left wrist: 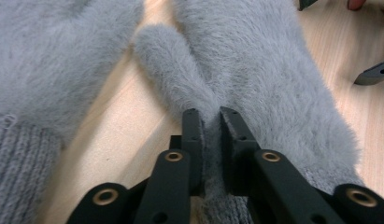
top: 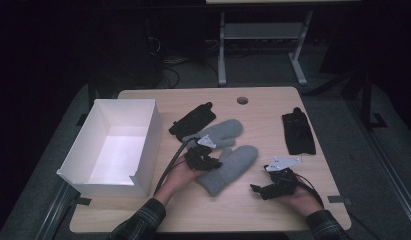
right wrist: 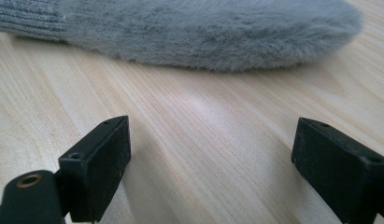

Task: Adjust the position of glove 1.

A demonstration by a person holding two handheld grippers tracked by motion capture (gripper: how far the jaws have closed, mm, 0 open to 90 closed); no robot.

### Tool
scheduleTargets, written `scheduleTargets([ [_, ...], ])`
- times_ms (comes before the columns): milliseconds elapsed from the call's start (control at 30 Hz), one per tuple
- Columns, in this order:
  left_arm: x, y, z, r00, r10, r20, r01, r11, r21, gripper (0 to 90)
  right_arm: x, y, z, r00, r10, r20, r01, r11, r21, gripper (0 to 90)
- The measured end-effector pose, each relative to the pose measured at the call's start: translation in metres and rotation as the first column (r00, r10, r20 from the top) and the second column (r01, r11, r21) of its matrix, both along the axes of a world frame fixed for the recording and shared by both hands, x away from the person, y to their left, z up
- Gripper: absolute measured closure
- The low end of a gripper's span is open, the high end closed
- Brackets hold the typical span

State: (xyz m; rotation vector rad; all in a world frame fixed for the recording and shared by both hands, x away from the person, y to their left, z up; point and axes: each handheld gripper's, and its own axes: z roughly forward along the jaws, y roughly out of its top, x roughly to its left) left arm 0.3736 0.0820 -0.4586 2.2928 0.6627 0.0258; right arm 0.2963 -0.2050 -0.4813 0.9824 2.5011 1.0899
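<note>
Two fuzzy grey mittens lie side by side mid-table. The near mitten [top: 230, 167] [left wrist: 273, 70] [right wrist: 203, 32] has its thumb pointing toward the far mitten [top: 220, 131] [left wrist: 49, 60]. My left gripper [top: 200, 156] [left wrist: 210, 116] sits at the base of that thumb, shut on a pinch of the near mitten's fuzzy fabric. My right gripper [top: 263, 190] [right wrist: 210, 140] rests low over bare wood to the right of the near mitten, its jaws wide open with nothing between them.
A white open box [top: 143, 145] stands at the table's left. A black glove [top: 193, 120] lies behind the mittens, another black glove [top: 298, 131] at the right. A cable hole [top: 242, 100] sits near the far edge. Bare wood runs along the front edge [top: 218, 215].
</note>
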Motion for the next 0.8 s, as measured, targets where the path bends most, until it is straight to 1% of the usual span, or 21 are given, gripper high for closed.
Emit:
scheduleTargets([
  [67, 0.0, 0.003, 0.005, 0.9999, -0.009, 0.006, 0.009, 0.9999, 0.009, 82.7, 0.0, 0.0, 0.0, 1.0, 0.0, 0.0, 0.0, 1.0, 0.0, 11.7],
  [100, 0.0, 0.004, 0.009, 0.9999, -0.006, 0.008, 0.006, 1.0, 0.001, 82.8, 0.0, 0.0, 0.0, 1.0, 0.0, 0.0, 0.0, 1.0, 0.0, 11.7],
  [167, 0.0, 0.009, 0.017, 0.9996, -0.011, 0.025, 0.011, 0.9999, 0.005, 82.8, 0.0, 0.0, 0.0, 1.0, 0.0, 0.001, 0.0, 1.0, 0.0, 11.7],
  [233, 0.001, 0.018, 0.028, 0.9986, 0.008, 0.053, -0.007, 0.9999, -0.014, 82.9, 0.0, 0.0, 0.0, 1.0, 0.001, 0.001, -0.001, 1.0, 0.0, 11.7],
  [267, 0.001, 0.022, 0.033, 0.9984, 0.012, 0.056, -0.011, 0.9998, -0.015, 82.9, 0.0, 0.0, 0.0, 1.0, -0.001, -0.003, 0.001, 1.0, 0.001, 11.7],
  [300, 0.001, 0.026, 0.037, 0.9978, 0.019, 0.064, -0.018, 0.9997, -0.017, 82.9, 0.0, 0.0, 0.0, 1.0, 0.002, 0.005, -0.002, 1.0, -0.001, 11.7],
  [333, 0.001, 0.028, 0.039, 0.9975, 0.021, 0.067, -0.02, 0.9997, -0.017, 82.9, 0.0, 0.0, 0.0, 1.0, 0.001, 0.002, -0.001, 1.0, 0.0, 11.7],
  [367, 0.001, 0.033, 0.045, 0.9966, 0.021, 0.08, -0.019, 0.9996, -0.02, 82.9, 0.0, 0.0, 0.0, 1.0, 0.001, 0.001, -0.001, 1.0, 0.0, 11.7],
  [400, 0.0, 0.035, 0.047, 0.9959, 0.025, 0.087, -0.023, 0.9995, -0.022, 82.8, 0.0, 0.0, 0.0, 1.0, 0.001, 0.001, -0.001, 1.0, 0.0, 11.7],
  [433, -0.001, 0.038, 0.049, 0.9946, 0.028, 0.1, -0.026, 0.9995, -0.019, 82.8, 0.0, 0.0, 0.0, 1.0, 0.001, 0.0, -0.001, 1.0, 0.0, 11.7],
  [467, -0.001, 0.041, 0.051, 0.9926, 0.018, 0.12, -0.018, 0.9998, -0.001, 82.7, 0.0, 0.0, 0.0, 1.0, 0.001, 0.002, -0.001, 1.0, 0.0, 11.7],
  [500, -0.002, 0.041, 0.052, 0.9923, 0.024, 0.122, -0.024, 0.9997, -0.004, 82.7, 0.0, 0.0, 0.0, 1.0, 0.001, 0.001, -0.001, 1.0, 0.0, 11.7],
  [567, -0.005, 0.042, 0.053, 0.9916, 0.016, 0.128, -0.017, 0.9999, 0.001, 82.4, 0.0, 0.0, 0.0, 1.0, 0.001, 0.001, -0.001, 1.0, 0.0, 11.7],
  [633, -0.009, 0.04, 0.053, 0.9918, 0.003, 0.127, -0.002, 1.0, -0.005, 82.0, 0.0, 0.0, 0.0, 1.0, 0.002, 0.002, -0.002, 1.0, 0.0, 11.7],
  [667, -0.011, 0.038, 0.053, 0.9912, -0.013, 0.131, 0.013, 0.9999, 0.003, 82.0, 0.0, 0.0, 0.0, 1.0, 0.001, 0.003, -0.001, 1.0, 0.0, 11.8],
  [700, -0.014, 0.036, 0.054, 0.991, -0.019, 0.133, 0.019, 0.9998, -0.001, 81.9, 0.0, 0.0, 0.0, 1.0, 0.001, 0.001, -0.001, 1.0, 0.0, 11.7],
  [733, -0.017, 0.034, 0.055, 0.9905, -0.034, 0.133, 0.035, 0.9994, 0.001, 81.4, 0.0, 0.0, 0.0, 1.0, 0.001, 0.001, -0.001, 1.0, 0.0, 11.7],
  [800, -0.022, 0.03, 0.057, 0.988, -0.059, 0.143, 0.058, 0.9983, 0.008, 81.3, 0.0, 0.0, 0.0, 1.0, 0.001, 0.001, -0.001, 1.0, 0.0, 11.7],
])
